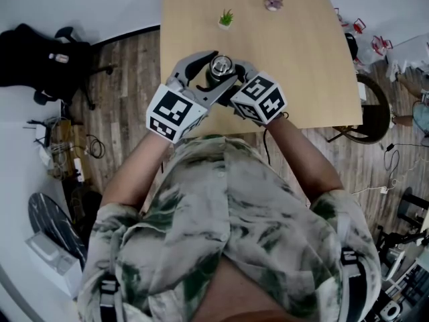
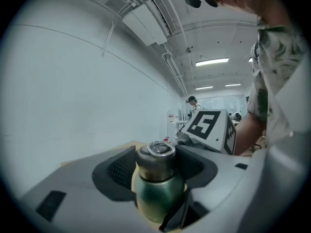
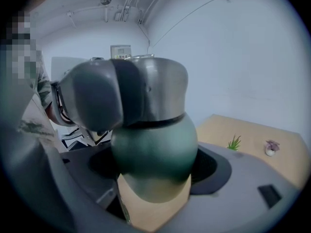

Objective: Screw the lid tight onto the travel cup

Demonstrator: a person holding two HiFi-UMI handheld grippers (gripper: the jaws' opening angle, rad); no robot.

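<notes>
A green travel cup (image 3: 153, 154) with a steel lid (image 1: 221, 66) stands near the front edge of the wooden table (image 1: 301, 59). My left gripper (image 2: 155, 161) comes in from the left, and its dark pads (image 2: 118, 171) are shut on the lid (image 2: 155, 157). From the right, my right gripper (image 3: 153, 176) is shut on the cup's round green body, below the lid (image 3: 160, 93). In the head view the two marker cubes sit side by side just in front of the cup, and they hide its body.
A small green plant (image 1: 226, 19) and a small pinkish pot (image 1: 273, 3) stand at the table's far side. A black chair (image 1: 40, 59) is on the floor at the left. At the right stand a round stool (image 1: 372, 113) and cables.
</notes>
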